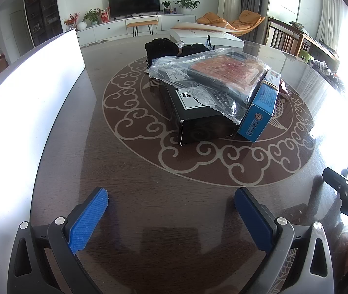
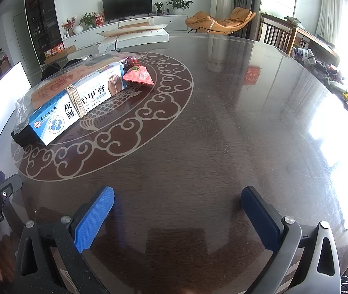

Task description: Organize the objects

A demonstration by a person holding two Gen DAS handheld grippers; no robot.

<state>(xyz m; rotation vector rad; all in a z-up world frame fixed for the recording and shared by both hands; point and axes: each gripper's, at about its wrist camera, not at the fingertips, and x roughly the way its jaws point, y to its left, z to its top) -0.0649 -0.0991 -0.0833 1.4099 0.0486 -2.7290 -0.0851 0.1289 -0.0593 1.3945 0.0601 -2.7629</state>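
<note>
Both tools hover low over the near edge of the dark brown round wooden table with its pale scroll-pattern ring, pointing toward the pile at its centre. The left gripper has its blue-padded fingers spread wide with nothing between them, and the right gripper is likewise wide apart and empty; each shows at the edge of the other's view. Well ahead lies a long black cardboard box. On top of it rests a crinkled clear plastic bag enclosing a flat black tray with an orange-red face. A blue and white carton with Chinese lettering, banded with rubber bands, leans against the black box. Just beyond it sits a small pink-red folded packet.
</note>
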